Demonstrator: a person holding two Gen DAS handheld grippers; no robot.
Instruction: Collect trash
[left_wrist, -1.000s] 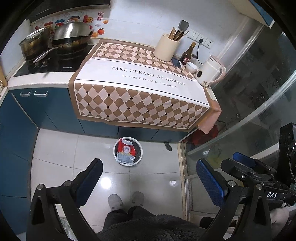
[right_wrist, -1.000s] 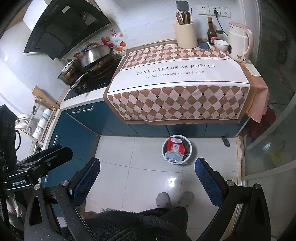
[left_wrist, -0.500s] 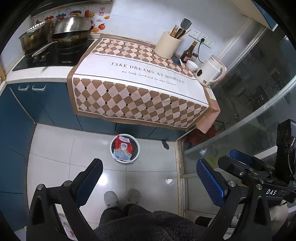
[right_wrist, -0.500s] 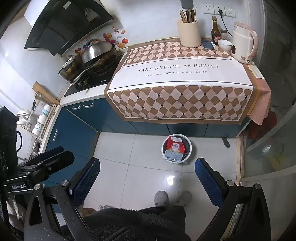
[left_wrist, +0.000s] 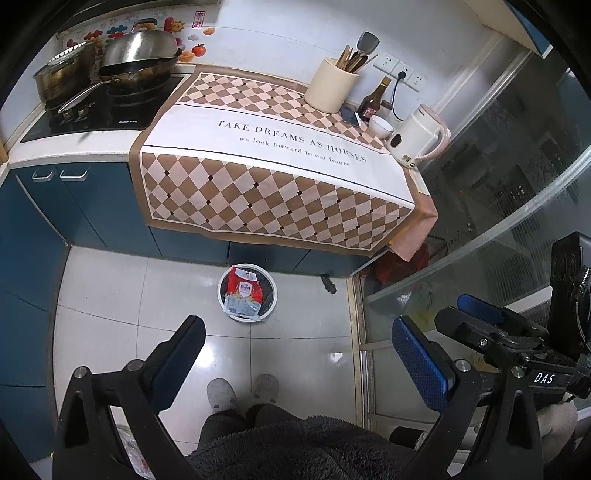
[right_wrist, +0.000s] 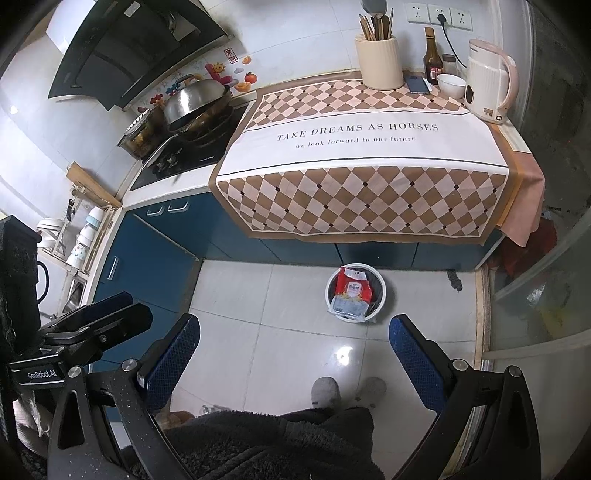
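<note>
Both views have drawn back and up over the last second. Left gripper (left_wrist: 295, 354) and right gripper (right_wrist: 293, 349) spread wide, empty. Red snack packet (left_wrist: 243, 293) sits in white bin (left_wrist: 271, 282) on the floor; collection looks finished.

A red and clear snack bag (left_wrist: 243, 293) lies flat across the top of a round white bin (left_wrist: 272, 295) on the floor.
</note>
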